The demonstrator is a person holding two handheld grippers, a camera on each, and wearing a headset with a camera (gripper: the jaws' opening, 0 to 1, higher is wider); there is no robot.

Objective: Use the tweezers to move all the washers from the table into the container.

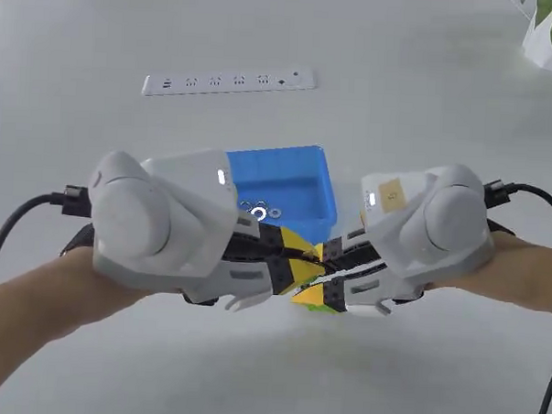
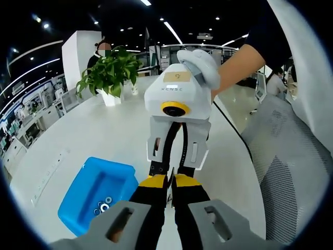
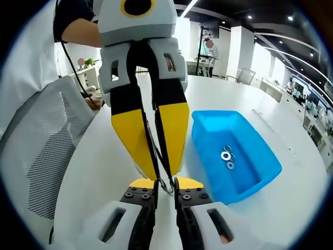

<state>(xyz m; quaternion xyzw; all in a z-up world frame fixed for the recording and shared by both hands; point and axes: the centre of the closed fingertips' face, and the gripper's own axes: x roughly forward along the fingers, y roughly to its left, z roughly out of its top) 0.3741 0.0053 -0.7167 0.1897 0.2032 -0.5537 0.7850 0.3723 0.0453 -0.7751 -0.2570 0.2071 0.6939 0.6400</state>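
The head view looks steeply down, close above the white table (image 1: 401, 66). The gripper views face each other low over it, sharing the blue plastic container (image 2: 78, 200).

- A white power strip (image 1: 228, 81) lies flat on the white table (image 1: 401, 75), toward its far side.
- A leafy potted plant (image 2: 108, 73) stands on the table.
- A grey mesh chair (image 2: 291, 156) stands beside the table's edge.
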